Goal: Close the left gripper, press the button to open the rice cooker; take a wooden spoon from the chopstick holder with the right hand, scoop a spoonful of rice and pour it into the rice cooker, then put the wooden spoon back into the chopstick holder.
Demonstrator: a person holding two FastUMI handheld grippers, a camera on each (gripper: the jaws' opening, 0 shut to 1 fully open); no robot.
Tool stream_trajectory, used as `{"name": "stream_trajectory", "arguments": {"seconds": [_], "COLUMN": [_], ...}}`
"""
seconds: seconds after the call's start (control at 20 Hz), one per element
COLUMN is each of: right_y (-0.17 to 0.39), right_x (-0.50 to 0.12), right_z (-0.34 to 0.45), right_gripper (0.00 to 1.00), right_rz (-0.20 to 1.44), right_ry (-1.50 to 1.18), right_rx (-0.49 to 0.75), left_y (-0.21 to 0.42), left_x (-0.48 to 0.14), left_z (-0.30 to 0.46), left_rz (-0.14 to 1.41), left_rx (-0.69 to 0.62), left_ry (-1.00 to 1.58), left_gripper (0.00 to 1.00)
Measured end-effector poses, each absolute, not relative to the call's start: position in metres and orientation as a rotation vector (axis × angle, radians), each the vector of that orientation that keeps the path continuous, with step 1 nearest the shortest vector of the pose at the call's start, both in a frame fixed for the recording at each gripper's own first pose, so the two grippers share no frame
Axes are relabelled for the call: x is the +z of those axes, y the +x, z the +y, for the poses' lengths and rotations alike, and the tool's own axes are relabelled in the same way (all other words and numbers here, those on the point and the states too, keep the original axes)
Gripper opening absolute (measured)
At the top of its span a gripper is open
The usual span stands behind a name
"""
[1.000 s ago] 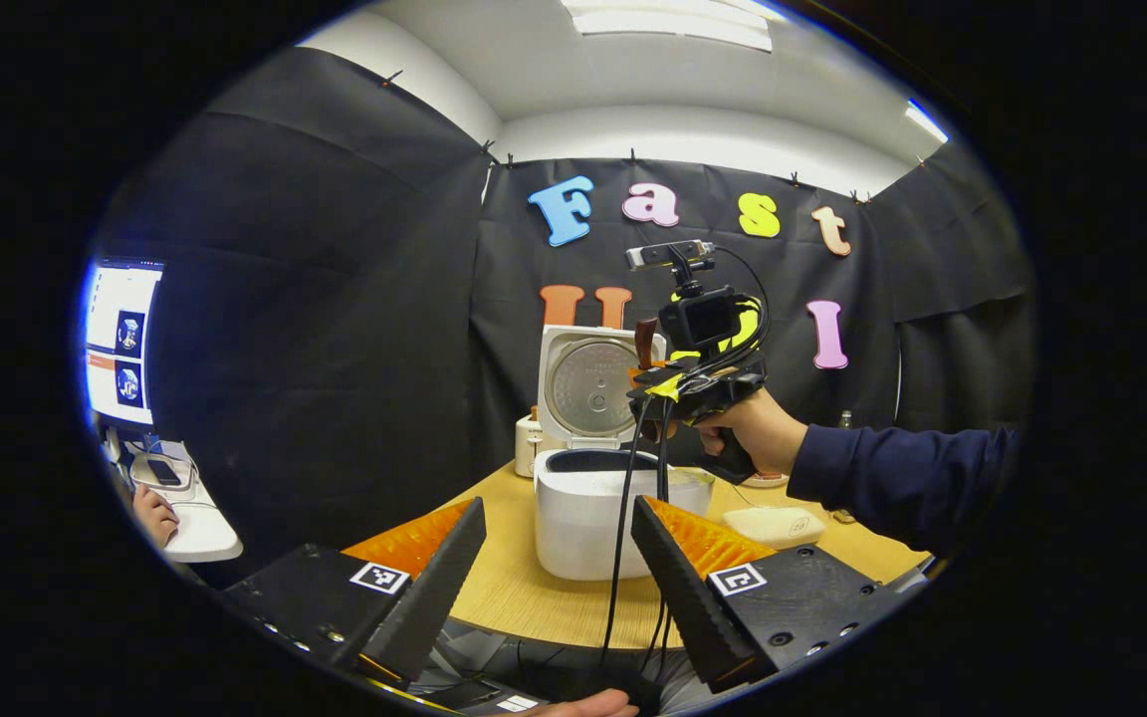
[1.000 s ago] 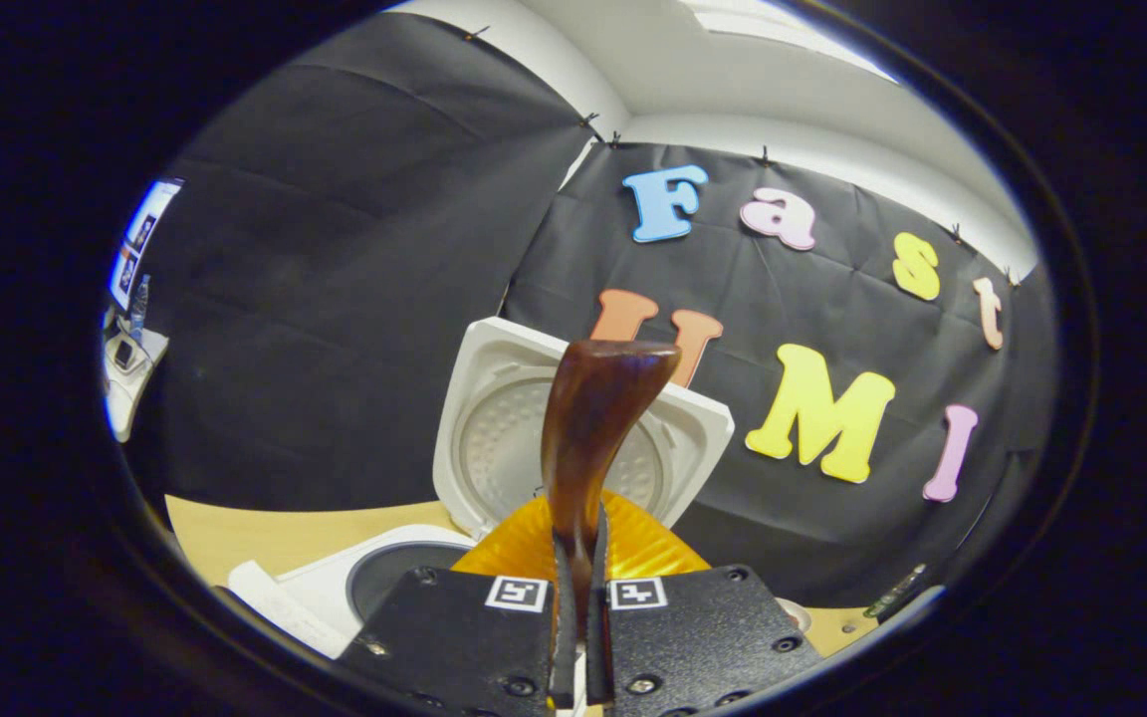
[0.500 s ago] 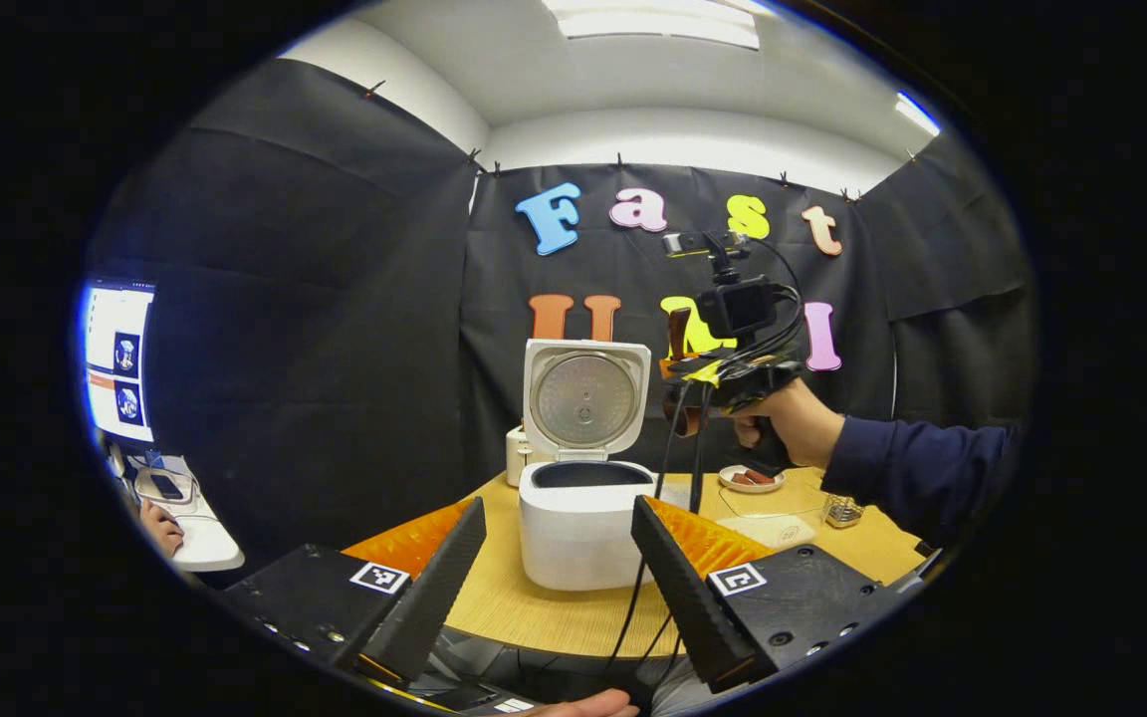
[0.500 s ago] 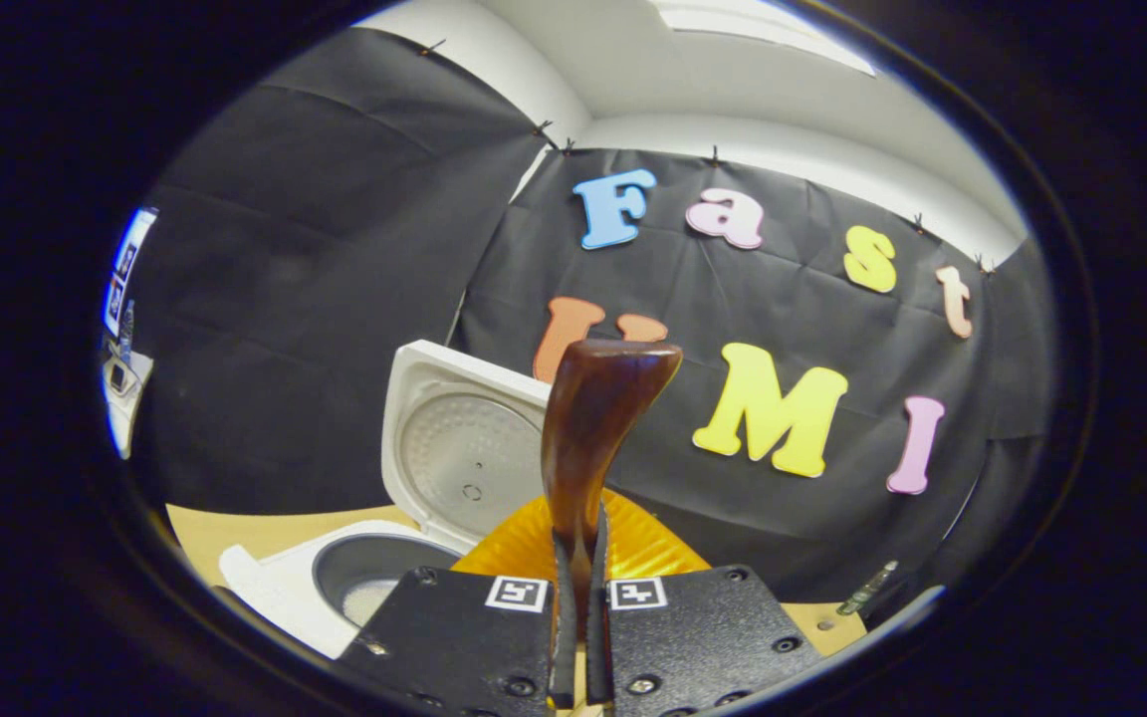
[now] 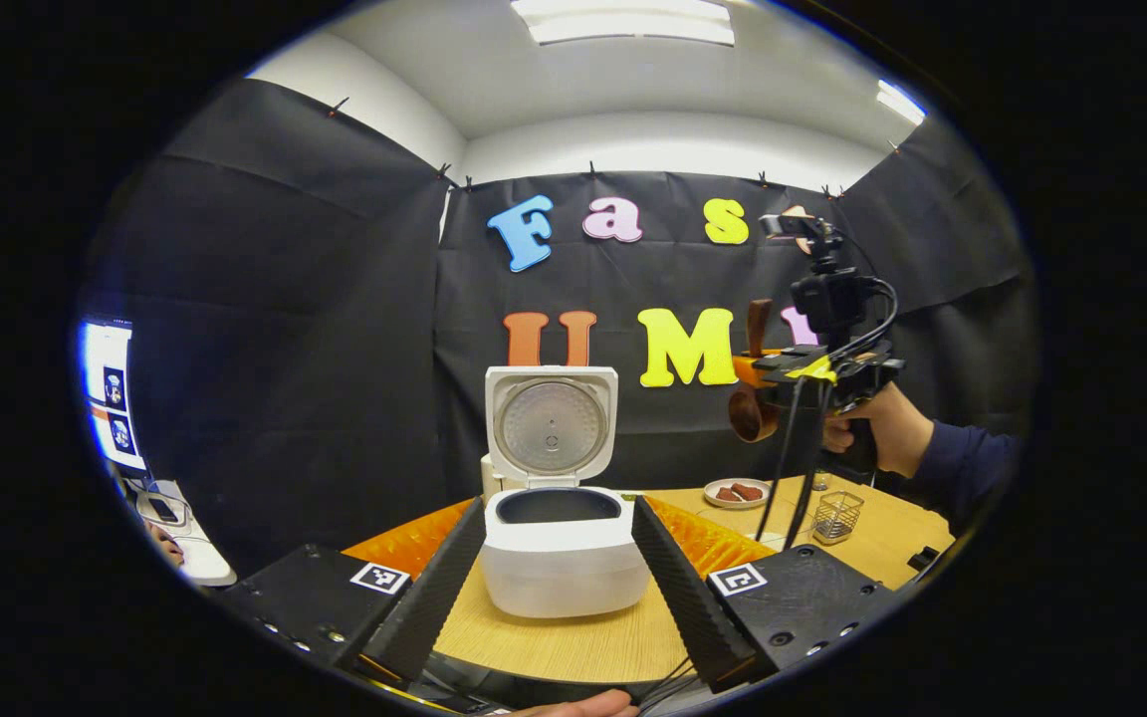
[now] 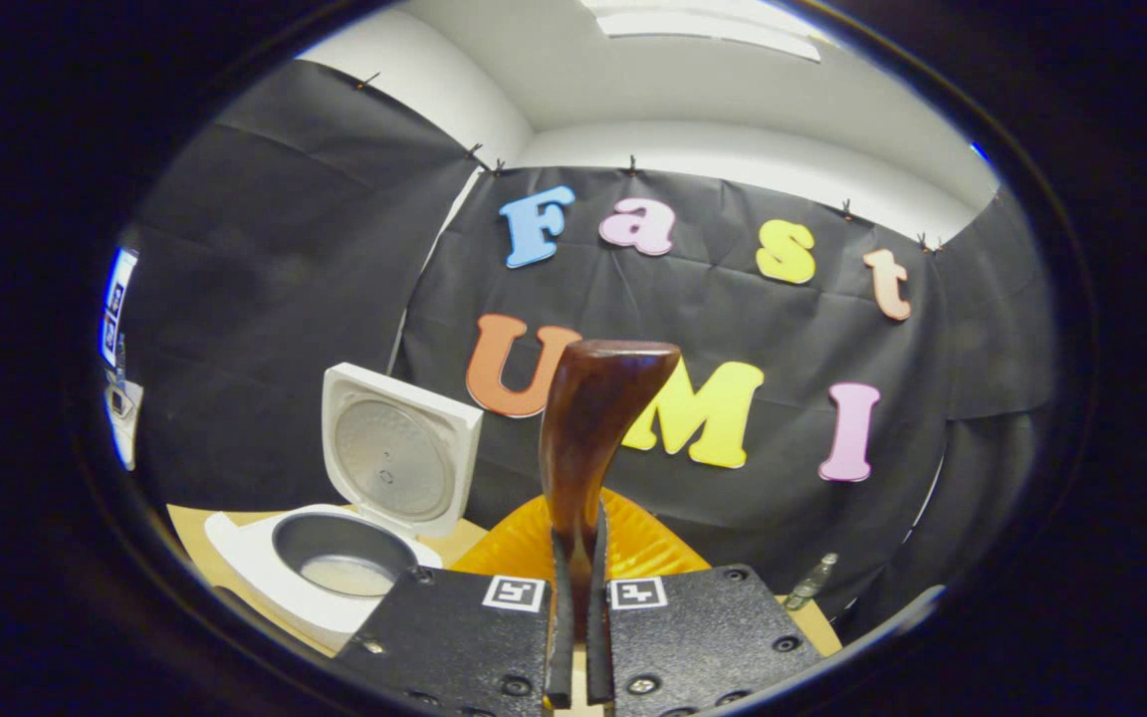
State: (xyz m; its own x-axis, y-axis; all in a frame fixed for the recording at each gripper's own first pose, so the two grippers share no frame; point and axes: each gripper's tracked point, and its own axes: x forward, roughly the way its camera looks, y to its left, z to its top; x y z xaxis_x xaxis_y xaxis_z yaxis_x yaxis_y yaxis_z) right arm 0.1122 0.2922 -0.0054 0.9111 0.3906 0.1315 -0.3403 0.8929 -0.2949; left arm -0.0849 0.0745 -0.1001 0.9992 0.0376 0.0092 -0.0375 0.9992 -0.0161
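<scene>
— Black cloth walls surround a round light-wood table (image 5: 573, 647); what sits on it?

— A white rice cooker (image 5: 564, 558) with its lid raised, plus a small wire-mesh chopstick holder (image 5: 837, 515) off to the right.

— And the tools?

— The left gripper (image 5: 559, 578) stands with fingers spread wide, framing the cooker. The right gripper (image 6: 573, 607) is clamped on a dark brown wooden spoon (image 6: 588, 438), held upright in the air above the holder.

On the table (image 5: 573, 652) the rice cooker (image 5: 559, 553) stands at the centre, lid up behind its pot. At its 2 o'clock lies a small plate (image 5: 737, 493); a wire basket (image 5: 836, 515) stands at 3 o'clock. A wooden spoon (image 5: 755, 398) hangs above the plate. A monitor (image 5: 108, 398) sits at 9 o'clock.
</scene>
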Motion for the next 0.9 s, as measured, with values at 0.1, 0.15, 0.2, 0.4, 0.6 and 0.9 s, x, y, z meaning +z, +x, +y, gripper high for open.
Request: {"name": "stream_trajectory", "arguments": {"seconds": [0.1, 0.15, 0.2, 0.4, 0.6, 0.9], "right_y": [0.107, 0.105, 0.107, 0.115, 0.122, 0.15], "right_x": [-0.004, -0.004, -0.003, -0.002, -0.013, -0.05], "right_z": [0.258, 0.243, 0.229, 0.162, 0.101, 0.038], "right_gripper": [0.11, 0.11, 0.11, 0.12, 0.12, 0.13], "right_rz": [-0.187, -0.179, -0.175, -0.163, -0.13, -0.076], "right_ry": [-0.238, -0.218, -0.202, -0.172, -0.134, -0.061], "right_rx": [0.359, 0.354, 0.344, 0.281, 0.218, 0.161], "left_y": [-0.079, -0.073, -0.071, -0.058, -0.047, -0.023], "left_x": [-0.1, -0.1, -0.098, -0.089, -0.081, -0.074], "left_z": [0.06, 0.051, 0.043, 0.024, 0.003, -0.004], "left_rz": [0.002, 0.007, 0.008, -0.008, -0.011, -0.043], "left_rx": [0.017, 0.001, -0.017, -0.026, -0.045, -0.029], "left_ry": [-0.01, -0.016, -0.023, -0.011, -0.042, -0.024], "left_gripper": [0.94, 0.94, 0.94, 0.94, 0.94, 0.94]}}
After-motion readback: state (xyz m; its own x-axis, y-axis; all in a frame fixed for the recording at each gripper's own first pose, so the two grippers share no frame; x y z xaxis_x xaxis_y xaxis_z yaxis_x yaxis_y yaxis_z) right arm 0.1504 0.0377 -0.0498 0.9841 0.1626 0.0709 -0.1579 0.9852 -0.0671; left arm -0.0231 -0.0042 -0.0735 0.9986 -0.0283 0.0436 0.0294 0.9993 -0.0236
